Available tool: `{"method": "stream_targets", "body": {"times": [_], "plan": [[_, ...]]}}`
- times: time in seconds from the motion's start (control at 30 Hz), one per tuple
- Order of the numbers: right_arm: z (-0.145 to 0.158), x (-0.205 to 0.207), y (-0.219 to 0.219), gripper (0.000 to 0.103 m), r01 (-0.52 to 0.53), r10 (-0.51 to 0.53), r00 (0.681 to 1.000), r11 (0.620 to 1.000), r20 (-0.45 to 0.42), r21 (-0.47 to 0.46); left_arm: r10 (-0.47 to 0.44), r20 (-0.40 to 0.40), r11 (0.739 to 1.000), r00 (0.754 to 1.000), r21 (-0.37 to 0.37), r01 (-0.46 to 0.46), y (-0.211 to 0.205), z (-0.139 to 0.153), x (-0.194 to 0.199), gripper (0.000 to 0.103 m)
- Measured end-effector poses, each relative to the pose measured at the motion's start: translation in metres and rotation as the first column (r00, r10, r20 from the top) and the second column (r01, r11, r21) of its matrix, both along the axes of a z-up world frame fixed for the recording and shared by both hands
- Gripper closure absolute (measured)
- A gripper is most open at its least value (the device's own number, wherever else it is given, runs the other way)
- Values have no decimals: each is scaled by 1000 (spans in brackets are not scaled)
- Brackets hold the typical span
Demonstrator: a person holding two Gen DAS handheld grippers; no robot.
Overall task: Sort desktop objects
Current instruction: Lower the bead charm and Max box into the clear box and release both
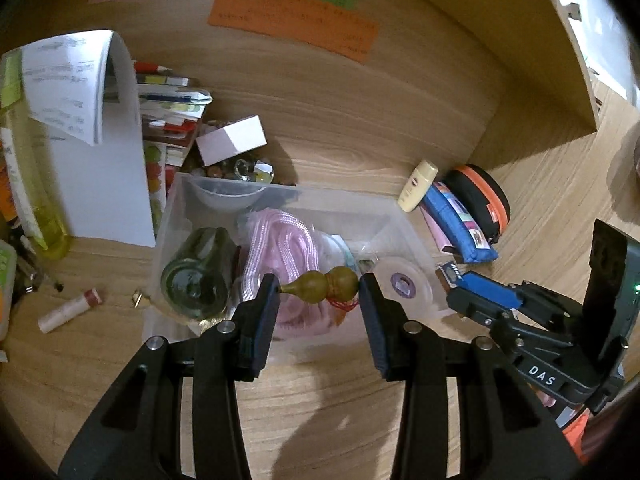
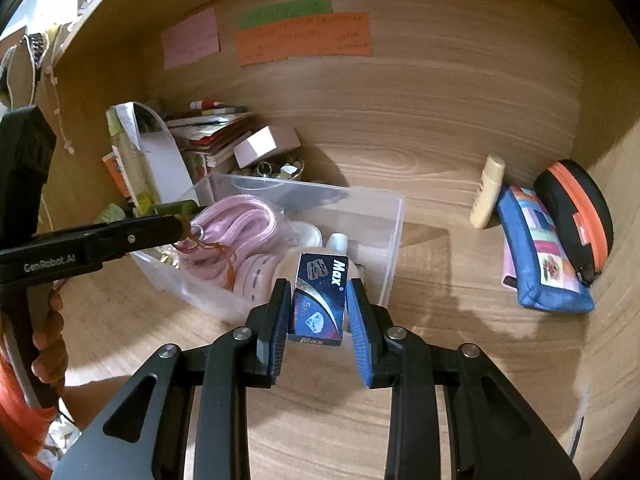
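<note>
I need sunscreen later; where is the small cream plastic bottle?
The small cream plastic bottle leans against the wooden back wall, right of the clear plastic bin, beside the blue fabric pouch.

Each black hand-held gripper [image 2: 316,312] has silver pivot screws and blue ribbed pads [image 2: 358,332].

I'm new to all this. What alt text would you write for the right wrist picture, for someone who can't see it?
A handheld right gripper clamps a small blue box printed "Max" above a clear plastic bin holding pink cord, on a wooden desk. At left, the left gripper reaches over the bin, and a cream bottle, blue pouch and black-and-orange case sit at right.
</note>
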State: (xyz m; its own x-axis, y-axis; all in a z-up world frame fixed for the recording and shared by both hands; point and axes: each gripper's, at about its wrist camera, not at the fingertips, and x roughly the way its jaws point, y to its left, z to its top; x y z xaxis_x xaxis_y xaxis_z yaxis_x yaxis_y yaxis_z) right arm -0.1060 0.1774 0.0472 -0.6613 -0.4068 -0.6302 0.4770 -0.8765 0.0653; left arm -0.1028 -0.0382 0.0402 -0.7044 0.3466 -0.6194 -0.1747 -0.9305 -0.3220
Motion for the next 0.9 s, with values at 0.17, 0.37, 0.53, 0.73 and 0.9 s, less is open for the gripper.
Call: {"method": "stream_targets", "body": {"times": [0.17, 0.37, 0.53, 0.73, 0.9], "plan": [[-6, -14, -9, 77, -9, 8, 1000, 1000, 19, 13, -8, 3, 999, 1000, -45, 8, 11, -5, -14, 62], [-17, -30, -16, 77, -18, 17, 999, 1000, 49, 25, 4, 0, 997, 1000, -83, -4, 16, -15, -30, 62], [-22, -35, -22, 77, -21, 19, 999, 999, 51, 42, 0, -26, 991, 1000, -132, -3, 21, -21, -36, 62], [-25, -39, -25, 76, -24, 22, 999, 998, 43, 54, -10, -51, 978, 999, -210, 0, 31, -26, -36, 62], [-26, -38, -27, 76, -26, 24, 999, 998, 32, 65, -24, -49, 970, 999, -243, 11, 35, -29, -36, 57]]}}
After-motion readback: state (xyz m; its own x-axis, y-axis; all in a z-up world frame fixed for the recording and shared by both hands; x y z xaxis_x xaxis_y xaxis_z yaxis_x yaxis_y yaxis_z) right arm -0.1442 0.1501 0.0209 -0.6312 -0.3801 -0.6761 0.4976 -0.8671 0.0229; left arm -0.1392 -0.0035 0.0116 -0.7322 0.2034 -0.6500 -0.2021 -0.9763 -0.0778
